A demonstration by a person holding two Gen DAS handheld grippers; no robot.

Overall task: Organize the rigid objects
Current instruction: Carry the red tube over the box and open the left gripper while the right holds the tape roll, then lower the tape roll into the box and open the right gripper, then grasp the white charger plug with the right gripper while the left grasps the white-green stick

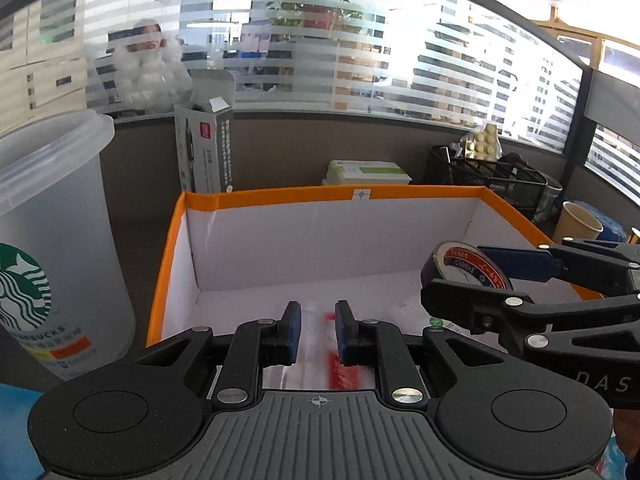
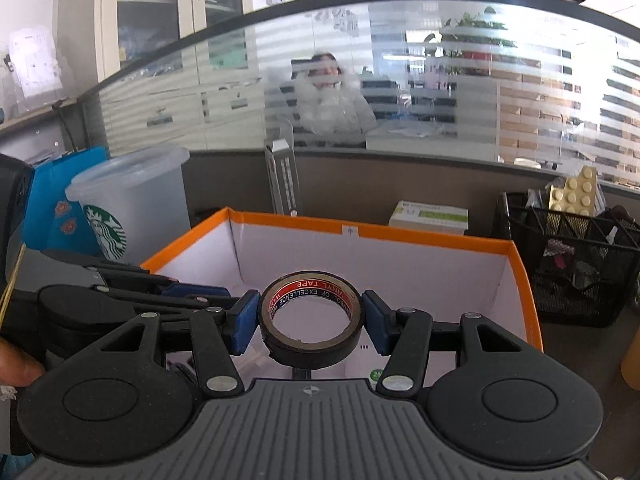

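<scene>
An orange-rimmed white box point(image 1: 280, 196) point(image 2: 420, 236) lies open below both grippers. My right gripper point(image 2: 311, 316) is shut on a roll of black vinyl tape point(image 2: 316, 346) with a red and blue inner label, held above the box's near part. In the left wrist view this gripper point(image 1: 456, 272) and the tape point(image 1: 472, 268) come in from the right. My left gripper point(image 1: 318, 332) has its blue pads nearly together on a clear plastic packet with red print point(image 1: 338, 372) over the box floor. In the right wrist view it point(image 2: 200, 294) sits at the left, its load hidden.
A tall frosted Starbucks cup point(image 1: 52, 240) point(image 2: 132, 200) stands left of the box. Behind the box are an upright carton point(image 1: 204, 148) and a white-green box point(image 1: 368, 170). A black mesh organiser point(image 2: 572, 264) and a paper cup point(image 1: 580, 222) stand right. A person sits behind the glass partition.
</scene>
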